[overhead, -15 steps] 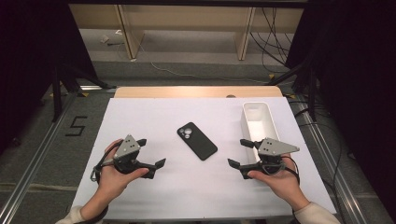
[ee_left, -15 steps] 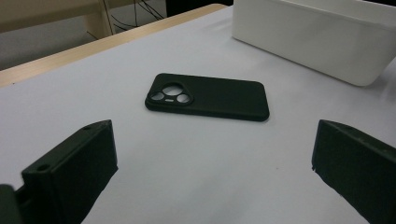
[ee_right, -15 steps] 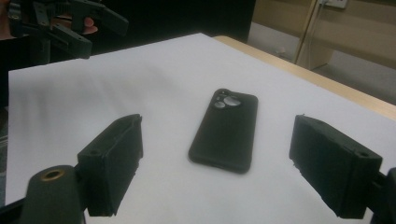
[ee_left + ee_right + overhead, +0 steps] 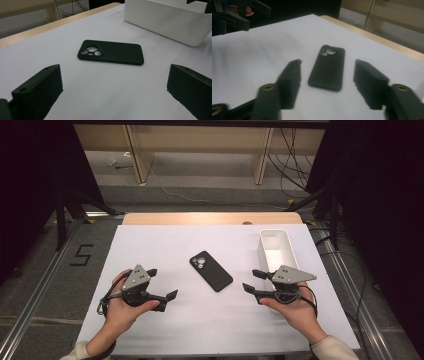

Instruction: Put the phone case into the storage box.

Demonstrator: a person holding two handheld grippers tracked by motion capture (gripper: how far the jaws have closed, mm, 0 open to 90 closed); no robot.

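From above, the phone (image 4: 211,270) lies face down mid-table on the white sheet (image 4: 165,245), between the left gripper (image 4: 162,284) and right gripper (image 4: 252,281), apart from both. A white bin (image 4: 287,245) sits just beyond the right one. Left gripper view: jaws spread wide, nothing in them, phone (image 4: 111,52) ahead. Right gripper view: jaws partly apart, empty, phone (image 4: 327,67) lying just past the tips.
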